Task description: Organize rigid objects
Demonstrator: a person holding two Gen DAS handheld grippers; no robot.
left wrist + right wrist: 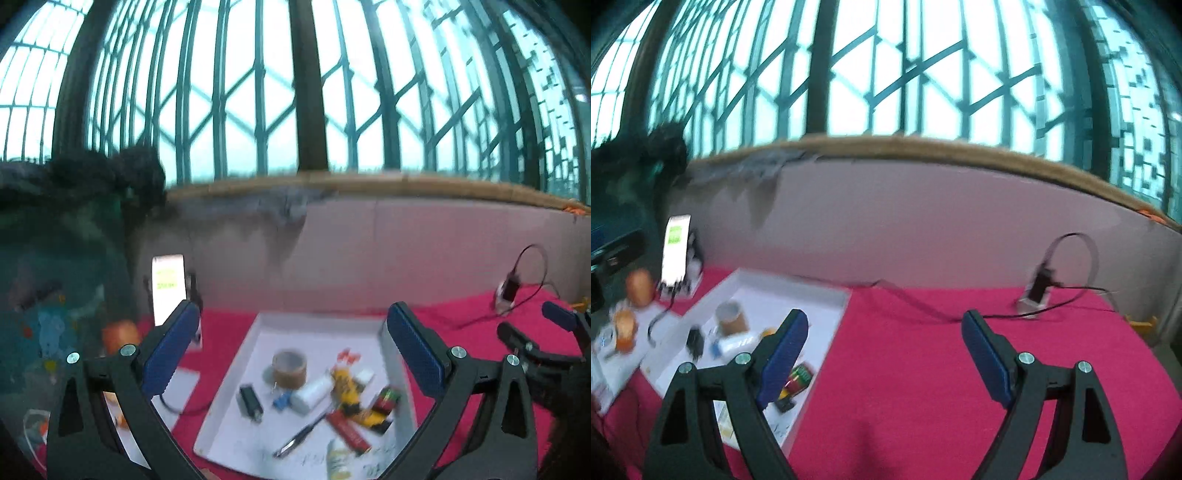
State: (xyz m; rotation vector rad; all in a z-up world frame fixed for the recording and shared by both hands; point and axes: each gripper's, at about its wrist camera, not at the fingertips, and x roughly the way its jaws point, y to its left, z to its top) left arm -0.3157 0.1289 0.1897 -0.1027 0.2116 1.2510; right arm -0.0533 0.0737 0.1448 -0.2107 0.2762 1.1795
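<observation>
While both grippers gape, left gripper (291,345) above white tray (317,321), right gripper (884,345) over red cloth (923,387)

No text can be read for certain in either view. The lit phone screen (169,286), standing beyond the left gripper's left finger, carries green-yellow lines too blurred to make out. The red packet (349,431) and the yellow packet (347,387) in the white tray (221,413), between the left gripper's fingers, bear printing that is smeared past reading.
</observation>
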